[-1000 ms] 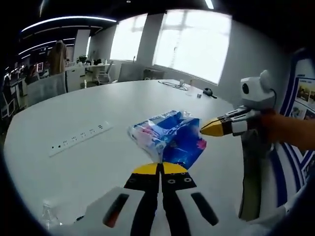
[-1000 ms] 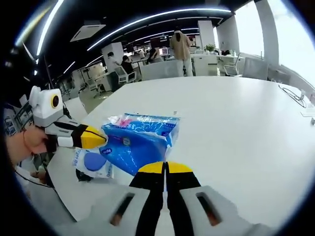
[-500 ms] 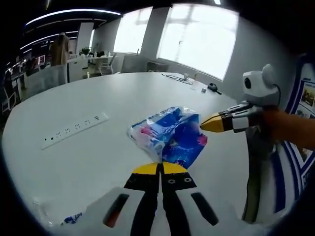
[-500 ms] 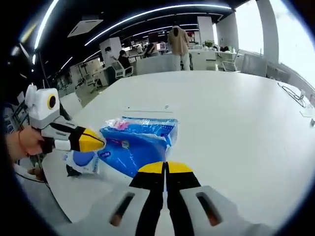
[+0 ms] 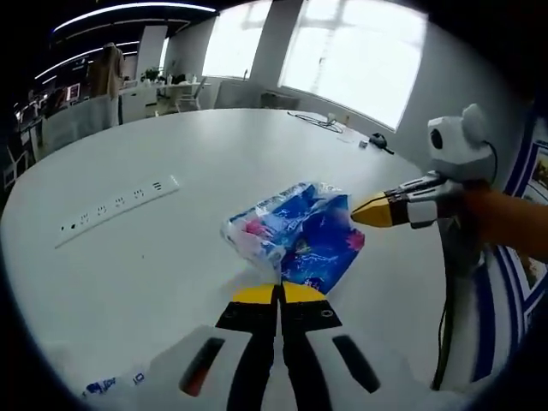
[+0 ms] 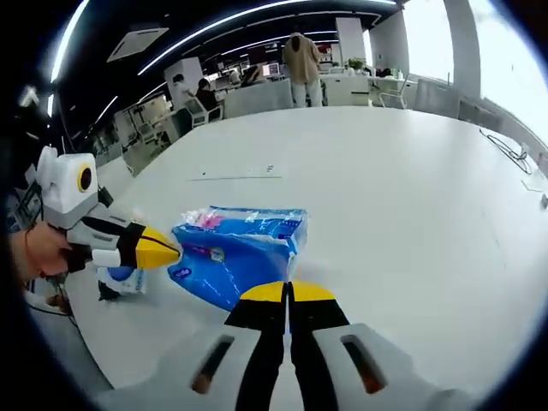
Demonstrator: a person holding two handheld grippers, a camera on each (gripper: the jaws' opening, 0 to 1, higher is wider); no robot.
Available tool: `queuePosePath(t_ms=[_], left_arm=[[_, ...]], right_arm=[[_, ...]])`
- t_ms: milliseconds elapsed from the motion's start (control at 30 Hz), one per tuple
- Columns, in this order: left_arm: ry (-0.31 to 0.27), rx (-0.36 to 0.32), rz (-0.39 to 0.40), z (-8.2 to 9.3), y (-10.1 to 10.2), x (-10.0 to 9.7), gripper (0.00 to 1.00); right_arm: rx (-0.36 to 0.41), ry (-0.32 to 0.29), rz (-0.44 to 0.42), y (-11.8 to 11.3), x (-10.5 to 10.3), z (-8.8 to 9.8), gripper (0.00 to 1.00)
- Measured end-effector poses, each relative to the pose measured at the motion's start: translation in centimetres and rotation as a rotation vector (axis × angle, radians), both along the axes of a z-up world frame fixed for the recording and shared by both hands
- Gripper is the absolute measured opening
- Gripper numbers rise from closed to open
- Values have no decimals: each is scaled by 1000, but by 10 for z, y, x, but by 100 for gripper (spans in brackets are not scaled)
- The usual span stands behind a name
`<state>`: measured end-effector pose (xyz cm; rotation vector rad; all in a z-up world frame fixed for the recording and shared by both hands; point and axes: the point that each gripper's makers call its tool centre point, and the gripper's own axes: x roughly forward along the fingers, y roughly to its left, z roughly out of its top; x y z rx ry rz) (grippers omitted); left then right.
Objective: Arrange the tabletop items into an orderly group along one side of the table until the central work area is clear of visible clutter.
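The left gripper is seen at 6 o'clock in the left gripper view with its yellow-tipped jaws pressed together, nothing held between them. Just beyond the tips, toward 12 o'clock, a blue tissue pack is laid flat on the white table. At 3 o'clock of the pack the right gripper is brought in, its yellow tips closed and apparently touching the pack's edge, though contact cannot be confirmed. A white power strip is placed at 10 o'clock, well apart.

In the right gripper view the right gripper is likewise closed and empty, the tissue pack lying just ahead at 11 o'clock. The left gripper is met at 9 o'clock, beside the pack. A small blue-and-white packet is found near the table edge.
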<state>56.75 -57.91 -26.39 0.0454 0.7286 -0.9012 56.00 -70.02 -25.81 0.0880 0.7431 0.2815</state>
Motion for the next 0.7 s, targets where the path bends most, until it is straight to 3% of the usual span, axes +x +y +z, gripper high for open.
queuePosePath(t_ms=[233,700], left_arm=[[40,34,26,-25,-4,2,0],[77,72,42,-51,-8,6,0]], right_arm=[[4,31,2,-5,3,-22,0],[23,67,-13,-9,6,-47,0]])
